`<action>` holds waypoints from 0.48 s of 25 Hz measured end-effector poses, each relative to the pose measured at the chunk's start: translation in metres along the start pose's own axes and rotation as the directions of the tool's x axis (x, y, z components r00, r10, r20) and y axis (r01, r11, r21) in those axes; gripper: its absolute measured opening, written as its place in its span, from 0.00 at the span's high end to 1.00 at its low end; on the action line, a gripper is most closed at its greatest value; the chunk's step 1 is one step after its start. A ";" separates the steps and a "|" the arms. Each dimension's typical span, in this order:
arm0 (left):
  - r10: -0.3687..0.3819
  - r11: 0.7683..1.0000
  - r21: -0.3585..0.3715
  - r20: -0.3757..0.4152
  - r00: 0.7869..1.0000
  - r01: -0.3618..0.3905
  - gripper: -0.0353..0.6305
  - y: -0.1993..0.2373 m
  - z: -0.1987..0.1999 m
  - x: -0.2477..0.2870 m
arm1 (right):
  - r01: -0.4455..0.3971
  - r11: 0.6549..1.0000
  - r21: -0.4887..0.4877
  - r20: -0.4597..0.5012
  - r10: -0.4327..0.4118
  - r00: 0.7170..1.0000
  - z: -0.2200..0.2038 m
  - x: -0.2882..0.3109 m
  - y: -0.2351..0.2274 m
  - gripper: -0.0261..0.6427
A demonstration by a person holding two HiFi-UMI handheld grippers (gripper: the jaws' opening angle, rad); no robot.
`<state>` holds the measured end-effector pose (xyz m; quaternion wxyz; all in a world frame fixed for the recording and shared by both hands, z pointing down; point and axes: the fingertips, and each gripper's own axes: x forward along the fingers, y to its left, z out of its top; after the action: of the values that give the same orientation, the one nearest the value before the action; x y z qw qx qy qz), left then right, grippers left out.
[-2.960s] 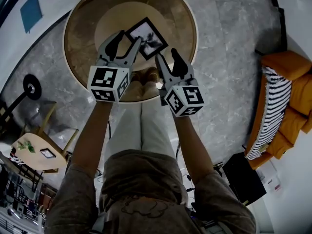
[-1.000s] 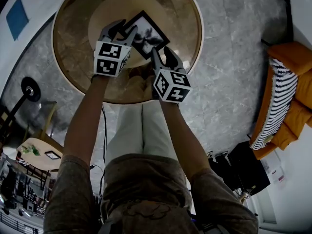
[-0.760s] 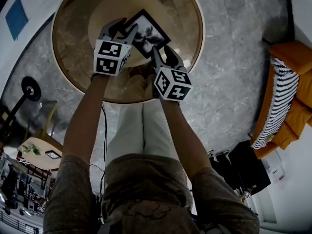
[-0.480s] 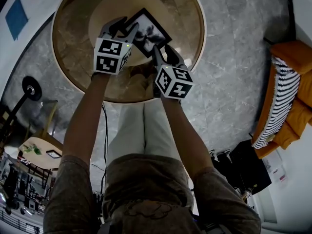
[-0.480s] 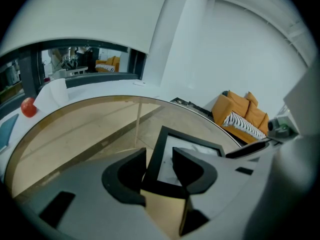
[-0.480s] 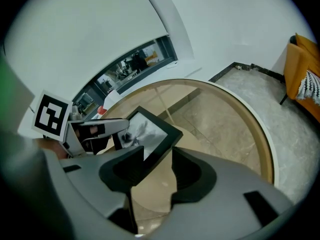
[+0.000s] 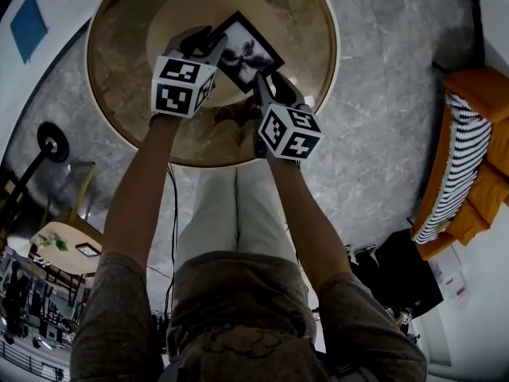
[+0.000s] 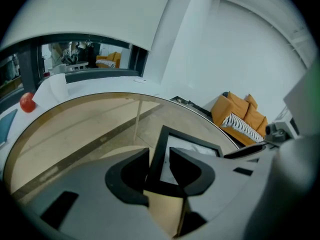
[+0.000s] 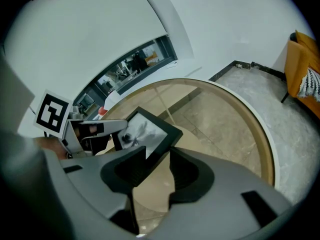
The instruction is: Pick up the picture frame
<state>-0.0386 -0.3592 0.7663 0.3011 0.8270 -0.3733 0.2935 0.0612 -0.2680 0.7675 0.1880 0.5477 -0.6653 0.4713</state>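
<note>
The black picture frame sits on the round glass tabletop, spanning the gap between the two tools. The step in hand is securing a hold on both sides before any lift. The left tool has just been closing its jaws. The frame's side border runs up between them with a dark pad meeting it on either side, so it reads as clamped on that border near a corner. The right tool has likewise just been closing. The frame's opposite edge, close to a corner, lies between its jaws and appears pinched, though only a shallow bite of border sits inside the pads. To do this well, I judge both grips should be firm and equal before raising, since a thin rigid border held near its corners can pivot or slip out of a shallow pinch. The lift is probably best taken straight up from the tabletop, both tools rising together at a fixed spacing. Pulling apart would strip the border from the pads, and pushing together could twist the frame. The glazed front looks smooth, so the pads belong on the black moulding rather than the pane.
</note>
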 end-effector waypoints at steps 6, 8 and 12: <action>0.012 1.000 -0.020 -0.040 0.999 -0.013 0.79 -0.001 -0.008 -0.007 | 0.020 1.000 -0.009 0.012 -0.020 1.000 0.003 0.000 -0.004 0.72; 0.011 1.000 -0.020 -0.051 0.999 -0.012 0.81 -0.003 -0.012 -0.009 | 0.026 1.000 -0.012 0.015 -0.026 1.000 0.005 0.000 -0.007 0.74; 0.014 0.999 -0.045 -0.070 0.997 -0.017 0.82 -0.007 -0.021 -0.012 | 0.047 0.999 -0.023 0.015 -0.047 0.999 0.009 0.001 -0.014 0.76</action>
<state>-0.0449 -0.3345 0.7692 0.3305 0.8062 -0.3756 0.3158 0.0762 -0.2750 0.7698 0.2005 0.5646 -0.6589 0.4548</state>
